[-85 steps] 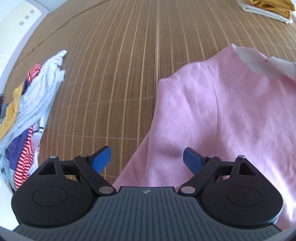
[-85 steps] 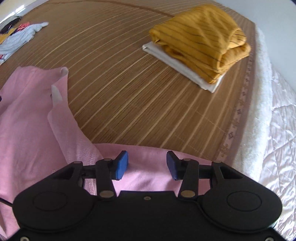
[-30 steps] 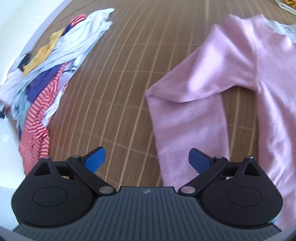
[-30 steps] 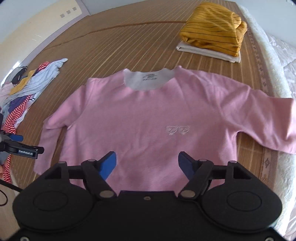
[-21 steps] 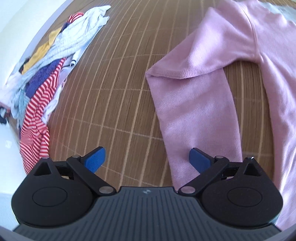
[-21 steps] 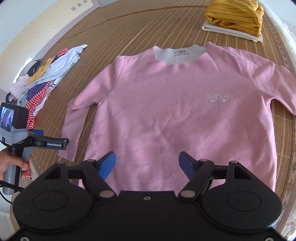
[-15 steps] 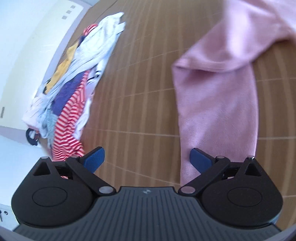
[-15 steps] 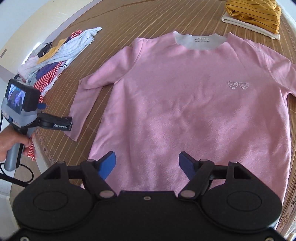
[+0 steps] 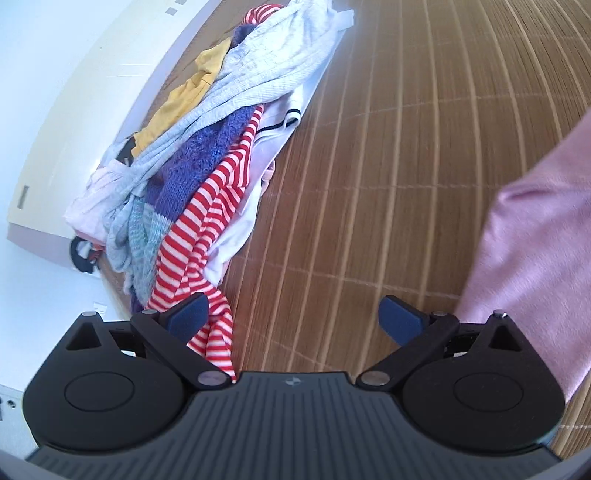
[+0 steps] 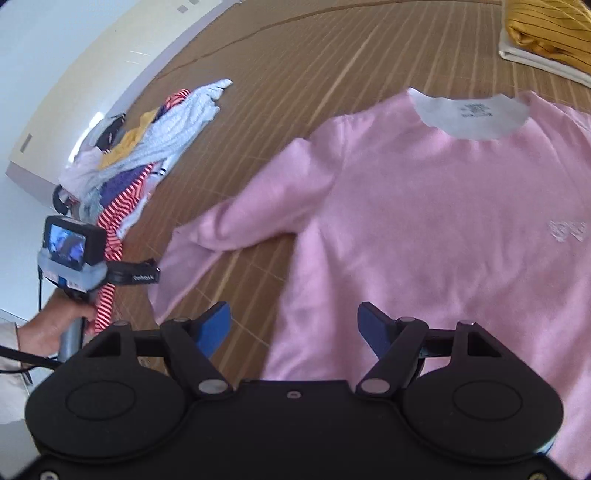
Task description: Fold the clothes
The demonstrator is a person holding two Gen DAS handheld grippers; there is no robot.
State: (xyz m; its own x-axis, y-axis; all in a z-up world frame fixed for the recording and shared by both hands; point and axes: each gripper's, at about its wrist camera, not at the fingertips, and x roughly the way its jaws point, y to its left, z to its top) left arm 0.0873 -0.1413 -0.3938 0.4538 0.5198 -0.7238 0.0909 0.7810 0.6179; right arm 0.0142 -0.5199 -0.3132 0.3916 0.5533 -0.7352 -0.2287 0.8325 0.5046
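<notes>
Since the earlier frames both views have swung leftward, so the left claw (image 9: pixel 293 315) now faces the heap of unfolded striped and grey clothes (image 9: pixel 207 162). Both it and the right claw (image 10: pixel 293 326) gape wide, holding and touching nothing. The pink long-sleeved sweatshirt (image 10: pixel 424 221) lies flat, front up, on the brown bamboo mat (image 9: pixel 406 147), likely spread for folding, its near sleeve (image 10: pixel 207 251) bent; beyond sits a folded mustard garment (image 10: pixel 546 29).

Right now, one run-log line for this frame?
stage: pre-fold | pink sweatshirt: flat on mat, face up | left gripper: open, empty | right gripper: open, empty
</notes>
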